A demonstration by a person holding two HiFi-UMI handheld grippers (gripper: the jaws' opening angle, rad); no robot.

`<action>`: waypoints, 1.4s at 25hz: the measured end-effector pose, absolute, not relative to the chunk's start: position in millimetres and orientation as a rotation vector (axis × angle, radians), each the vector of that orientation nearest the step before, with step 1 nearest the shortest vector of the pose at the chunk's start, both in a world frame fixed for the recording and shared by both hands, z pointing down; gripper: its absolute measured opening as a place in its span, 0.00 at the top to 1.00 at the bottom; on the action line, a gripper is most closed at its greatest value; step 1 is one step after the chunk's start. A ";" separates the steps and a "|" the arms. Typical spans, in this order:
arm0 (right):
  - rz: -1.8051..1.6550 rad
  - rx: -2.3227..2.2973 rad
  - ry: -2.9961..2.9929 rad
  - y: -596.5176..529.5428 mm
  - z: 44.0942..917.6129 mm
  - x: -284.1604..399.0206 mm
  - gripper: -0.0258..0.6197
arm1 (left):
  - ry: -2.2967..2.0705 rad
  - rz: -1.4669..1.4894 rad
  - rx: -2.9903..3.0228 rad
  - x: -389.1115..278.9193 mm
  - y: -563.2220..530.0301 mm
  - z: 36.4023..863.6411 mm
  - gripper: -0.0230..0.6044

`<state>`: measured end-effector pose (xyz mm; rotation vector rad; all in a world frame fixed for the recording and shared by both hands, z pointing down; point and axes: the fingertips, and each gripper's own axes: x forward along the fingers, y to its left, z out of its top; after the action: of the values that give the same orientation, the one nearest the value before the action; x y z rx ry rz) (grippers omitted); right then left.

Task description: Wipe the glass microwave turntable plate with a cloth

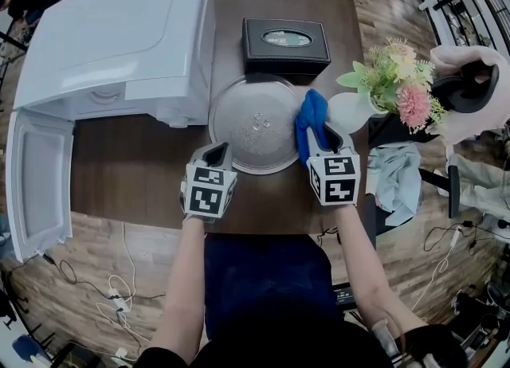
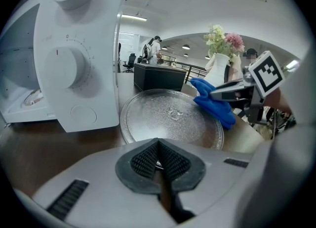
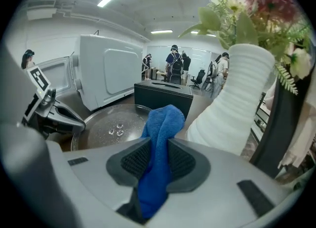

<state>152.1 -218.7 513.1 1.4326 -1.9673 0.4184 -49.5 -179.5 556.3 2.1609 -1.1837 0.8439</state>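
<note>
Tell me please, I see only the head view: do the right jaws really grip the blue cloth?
Observer: Yes. In the right gripper view the cloth is pinched between the jaws of the right gripper, its end sticking out past them.
Operator: And the left jaws?
Observer: The left gripper is shut, jaws together at the near rim of the plate; whether glass is pinched, I cannot tell.

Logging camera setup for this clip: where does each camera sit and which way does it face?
Head view: on the person's head, facing steeply down at the table; both forearms and grippers show.
Left gripper view: on the left gripper, along its closed jaws across the plate toward the right gripper.
Right gripper view: on the right gripper, along jaws clamping the cloth, toward the microwave.
Shared: all see the plate.
</note>
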 end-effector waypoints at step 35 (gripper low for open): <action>0.660 1.697 -2.303 -144.1 406.3 166.0 0.83 | -1.196 0.380 2.408 -36.2 -157.6 405.1 0.96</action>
<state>166.0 -144.1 406.3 1.6967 -2.3032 0.6603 -36.2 -157.6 405.1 2.4082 -1.1959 0.3800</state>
